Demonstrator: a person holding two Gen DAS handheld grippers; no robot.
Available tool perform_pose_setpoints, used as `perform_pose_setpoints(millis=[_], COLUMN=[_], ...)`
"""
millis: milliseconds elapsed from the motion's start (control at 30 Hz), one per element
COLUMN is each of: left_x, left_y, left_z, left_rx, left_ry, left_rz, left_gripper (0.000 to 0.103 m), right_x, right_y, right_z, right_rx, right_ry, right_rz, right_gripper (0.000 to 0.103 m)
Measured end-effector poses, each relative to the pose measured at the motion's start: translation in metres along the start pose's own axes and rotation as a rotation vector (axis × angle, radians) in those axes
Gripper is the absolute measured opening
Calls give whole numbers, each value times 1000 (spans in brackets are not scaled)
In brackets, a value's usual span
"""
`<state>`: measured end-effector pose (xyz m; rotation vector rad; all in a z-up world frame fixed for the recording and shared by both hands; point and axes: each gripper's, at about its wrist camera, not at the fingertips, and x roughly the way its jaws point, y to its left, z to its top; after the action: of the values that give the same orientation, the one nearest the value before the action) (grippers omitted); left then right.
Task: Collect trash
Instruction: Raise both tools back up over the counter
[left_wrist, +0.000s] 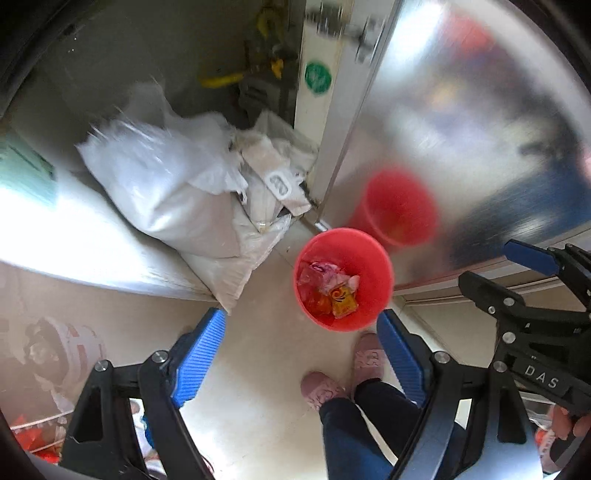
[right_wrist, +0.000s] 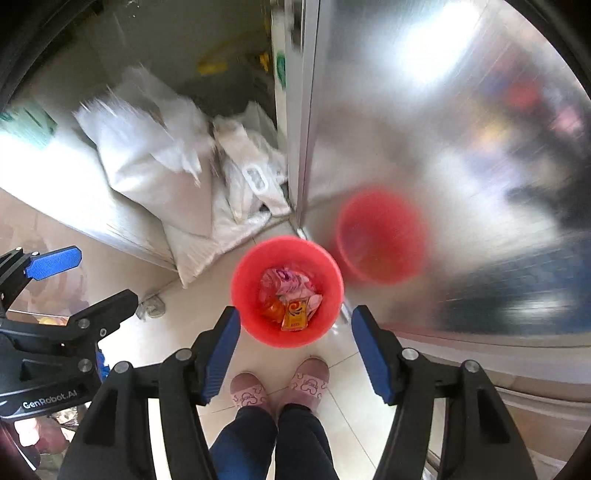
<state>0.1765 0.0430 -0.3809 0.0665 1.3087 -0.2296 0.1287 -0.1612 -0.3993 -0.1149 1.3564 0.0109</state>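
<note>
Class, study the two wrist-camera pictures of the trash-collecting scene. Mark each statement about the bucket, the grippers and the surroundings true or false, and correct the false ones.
1. The red bucket stands on the floor and holds wrappers. True.
2. The right gripper is clamped on an orange packet. False: its jaws stand open with nothing between them; the orange packet lies in the bucket.
3. The left gripper is open and empty. True.
4. The bucket sits on top of the white sacks. False: the white sacks lie beside it, on the floor.
5. A shiny metal panel next to the bucket shows a red reflection of it. True.
6. The person is barefoot. False: they wear pink slippers.
</note>
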Motion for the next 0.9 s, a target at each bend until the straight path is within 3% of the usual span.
perform_pose_setpoints(millis=[200, 367, 500, 600, 900], left_x=[-103, -174, -215, -243, -292], left_y=[-8, -14, -18, -20, -23], left_z=[9, 17, 29, 40, 80], left_rx=[2, 12, 27, 42, 71], left_ry=[-56, -140, -196, -244, -326], left_rz=[-2, -4, -10, 8, 4], left_gripper=[83, 83, 83, 84, 84], right_x=[-97, -177, -223, -250, -299], right_y=[4, 2, 2, -1, -7], right_z=[12, 19, 26, 30, 50], right_rx=[-9, -19, -35, -32, 25], right_ry=[-70, -187, -252, -302, -401], right_rz=[19, -7, -26, -48, -54], right_gripper=[75, 86, 87, 96, 102])
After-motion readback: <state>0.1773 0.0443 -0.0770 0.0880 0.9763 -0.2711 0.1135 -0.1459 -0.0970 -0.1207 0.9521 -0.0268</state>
